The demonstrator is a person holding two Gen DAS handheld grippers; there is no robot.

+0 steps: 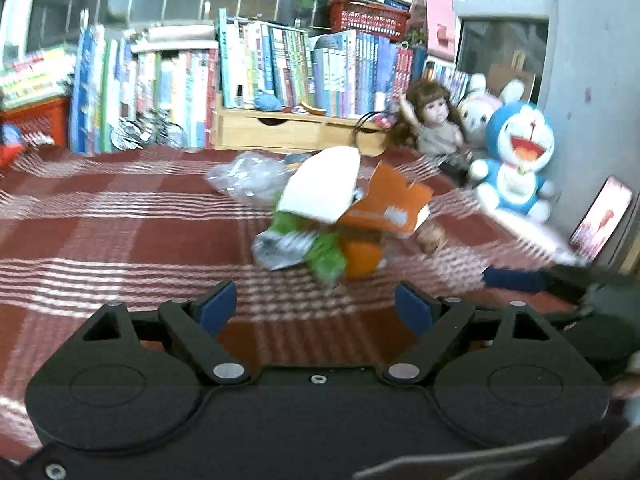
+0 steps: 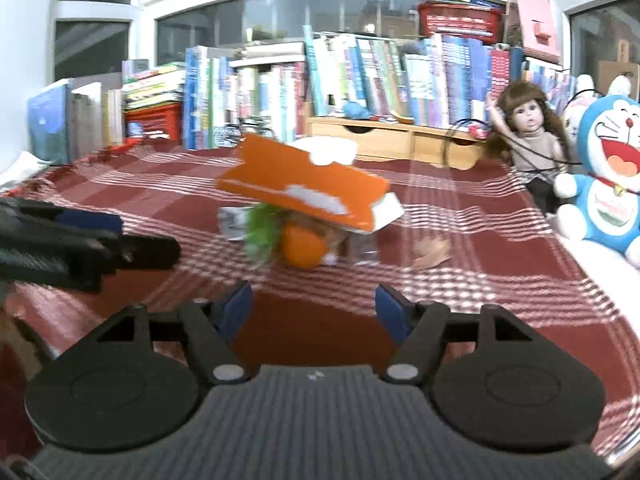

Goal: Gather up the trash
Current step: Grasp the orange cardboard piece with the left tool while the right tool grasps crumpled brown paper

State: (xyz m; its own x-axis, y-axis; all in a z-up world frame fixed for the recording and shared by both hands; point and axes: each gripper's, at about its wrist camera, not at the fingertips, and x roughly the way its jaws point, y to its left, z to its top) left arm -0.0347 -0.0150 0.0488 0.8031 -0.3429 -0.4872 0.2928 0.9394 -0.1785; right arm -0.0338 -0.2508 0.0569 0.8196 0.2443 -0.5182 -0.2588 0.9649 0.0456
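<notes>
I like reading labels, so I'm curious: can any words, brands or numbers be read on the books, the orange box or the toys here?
None can be read.
Book spines: print shows, too blurred.
Orange box: white marks only, smeared by motion.
Red basket: pale pattern, illegible.
Blue plush toy: red lettering on its belly, too blurred.
Green wrapper: nothing legible.

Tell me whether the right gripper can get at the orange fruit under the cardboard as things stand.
Probably yes. The right gripper is open and facing the orange fruit, bare tablecloth between them; the overhanging orange cardboard leaves its front exposed.
</notes>
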